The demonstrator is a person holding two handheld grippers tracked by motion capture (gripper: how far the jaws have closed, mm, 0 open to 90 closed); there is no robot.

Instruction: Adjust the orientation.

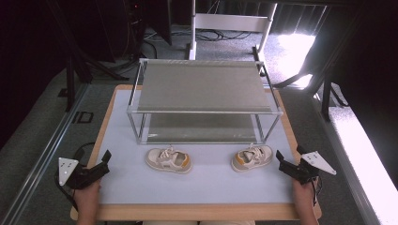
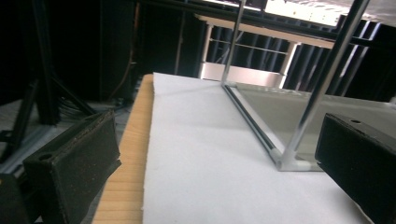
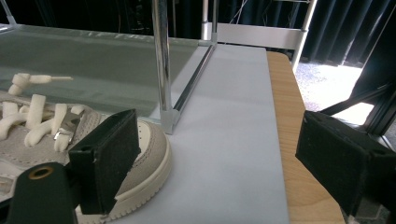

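Two small beige shoes with white laces lie on the white mat [image 1: 202,185], a left shoe [image 1: 168,160] and a right shoe [image 1: 252,157], both just in front of a two-shelf metal rack [image 1: 202,85]. My left gripper [image 1: 106,162] rests at the mat's left edge, open, with nothing between its jaws [image 2: 217,158]; the rack's corner post [image 2: 322,74] stands ahead of it. My right gripper [image 1: 281,160] sits at the mat's right edge, open [image 3: 224,158]. The right shoe's toe [image 3: 28,140] lies just behind its left jaw, apart from the pads.
The wooden table edge [image 1: 104,129] frames the mat on both sides [image 3: 289,116]. Both grey shelves of the rack are bare. A white frame [image 1: 230,22] and cables stand on the floor beyond the table. Bare mat lies between the shoes and the near edge.
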